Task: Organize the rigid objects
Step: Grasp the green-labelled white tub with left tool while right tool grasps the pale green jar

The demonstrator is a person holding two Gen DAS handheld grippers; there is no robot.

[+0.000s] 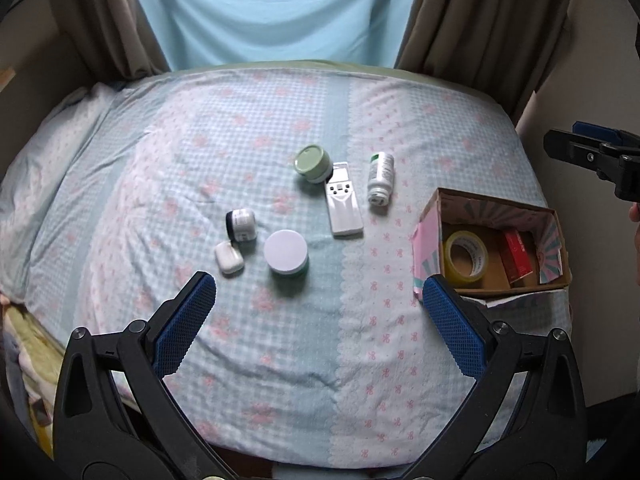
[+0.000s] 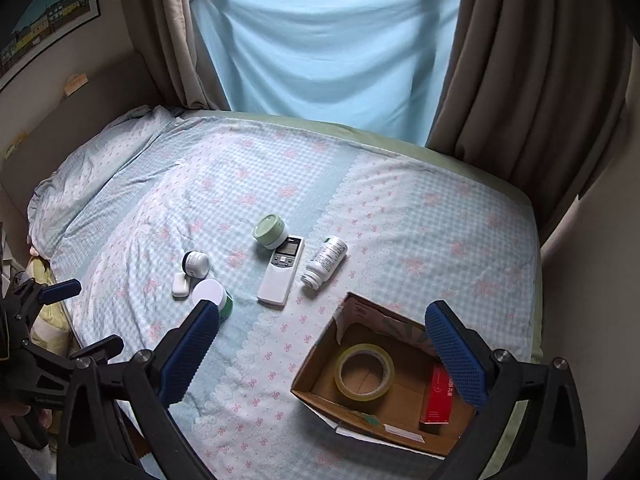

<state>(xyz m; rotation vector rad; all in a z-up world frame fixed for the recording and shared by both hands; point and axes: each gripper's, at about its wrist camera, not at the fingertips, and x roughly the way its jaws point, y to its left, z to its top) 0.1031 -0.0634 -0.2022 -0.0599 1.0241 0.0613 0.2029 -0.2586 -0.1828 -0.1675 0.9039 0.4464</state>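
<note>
On the bed lie a white remote (image 1: 343, 200) (image 2: 281, 270), a white pill bottle (image 1: 381, 178) (image 2: 325, 261) on its side, a green-lidded jar (image 1: 314, 163) (image 2: 271, 231), a white-lidded green jar (image 1: 287, 253) (image 2: 211, 295), a small dark jar (image 1: 240, 224) (image 2: 195, 263) and a white earbud case (image 1: 229, 259) (image 2: 181, 284). A cardboard box (image 1: 432, 216) (image 2: 312, 364) holds a tape roll (image 1: 464, 257) (image 2: 365, 372) and a red box (image 1: 519, 255) (image 2: 438, 394). My left gripper (image 1: 319, 292) (image 2: 60, 300) is open and empty above the bed. My right gripper (image 2: 322, 316) (image 1: 568, 140) is open and empty above the box.
A pillow (image 2: 92, 176) lies at the bed's left end. Brown curtains (image 2: 520, 72) and a blue sheet (image 2: 328, 40) hang behind the bed. A yellow blanket (image 1: 24, 344) lies at the left bedside.
</note>
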